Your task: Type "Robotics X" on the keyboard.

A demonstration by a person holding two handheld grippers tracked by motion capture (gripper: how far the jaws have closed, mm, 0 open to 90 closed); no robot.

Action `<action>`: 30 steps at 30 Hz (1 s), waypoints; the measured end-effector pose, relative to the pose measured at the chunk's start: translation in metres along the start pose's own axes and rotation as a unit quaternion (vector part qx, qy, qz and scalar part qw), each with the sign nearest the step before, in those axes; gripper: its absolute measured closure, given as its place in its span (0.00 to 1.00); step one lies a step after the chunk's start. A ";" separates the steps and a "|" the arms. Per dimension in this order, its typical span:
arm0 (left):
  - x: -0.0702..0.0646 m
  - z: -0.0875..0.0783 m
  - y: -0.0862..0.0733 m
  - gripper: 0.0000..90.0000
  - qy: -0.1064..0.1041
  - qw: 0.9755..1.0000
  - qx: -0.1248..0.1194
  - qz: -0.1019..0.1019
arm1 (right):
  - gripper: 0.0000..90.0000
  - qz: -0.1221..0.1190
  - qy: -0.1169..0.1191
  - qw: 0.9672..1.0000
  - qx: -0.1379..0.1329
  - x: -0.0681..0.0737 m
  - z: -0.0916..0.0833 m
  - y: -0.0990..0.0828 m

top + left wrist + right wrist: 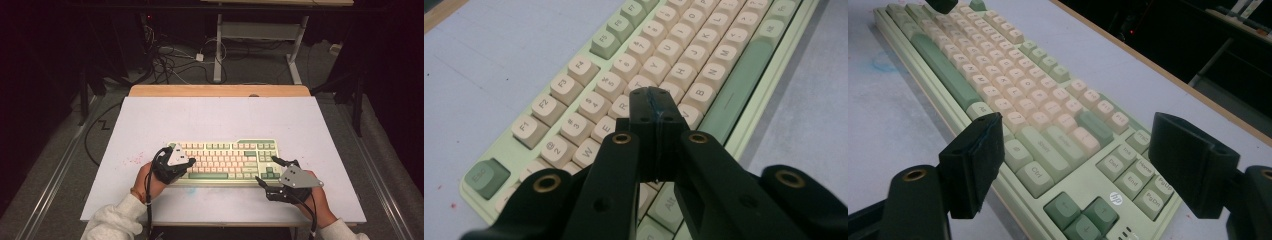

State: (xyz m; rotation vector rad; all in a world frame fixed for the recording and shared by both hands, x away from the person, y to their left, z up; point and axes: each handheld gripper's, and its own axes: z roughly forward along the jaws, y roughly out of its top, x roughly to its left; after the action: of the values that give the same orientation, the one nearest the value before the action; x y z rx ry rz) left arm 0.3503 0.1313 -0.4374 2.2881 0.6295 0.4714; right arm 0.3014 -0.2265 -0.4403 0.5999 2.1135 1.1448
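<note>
A pale green keyboard point(225, 160) with cream and dark green keys lies near the table's front edge. My left gripper point(187, 161) hovers over its left end, jaws pressed together with nothing between them. In the left gripper view the closed tips point(652, 102) hang just above the keyboard point(589, 75), over the cream letter keys around R and T. My right gripper point(266, 171) stands open at the keyboard's right end, near the arrow keys. Its own view shows the two pads point(975, 160) wide apart, framing the right part of the keyboard point(1048, 125).
The white table top point(220, 117) has a wooden strip point(220, 90) along its far edge. Beyond it stand a desk frame point(260, 35) and loose cables point(170, 60) on the floor. Faint pink marks point(132, 160) dot the table left of the keyboard.
</note>
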 end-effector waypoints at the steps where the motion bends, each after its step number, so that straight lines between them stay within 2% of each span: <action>1: 0.000 0.001 0.001 0.98 0.001 1.000 0.002 0.003 | 0.26 0.000 0.000 1.000 0.000 0.000 0.000 0.000; 16: 0.001 0.018 0.015 0.97 -0.011 1.000 0.024 0.013 | 0.26 -0.005 -0.001 1.000 0.000 0.001 0.001 0.000; 30: 0.004 0.030 0.024 0.97 -0.013 1.000 0.027 0.006 | 0.26 -0.008 -0.002 1.000 0.005 -0.001 0.003 0.000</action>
State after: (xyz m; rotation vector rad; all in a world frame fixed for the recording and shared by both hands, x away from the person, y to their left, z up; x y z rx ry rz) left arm 0.3761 0.1024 -0.4402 2.3455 0.6230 0.4358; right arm 0.3036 -0.2256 -0.4416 0.5894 2.1186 1.1236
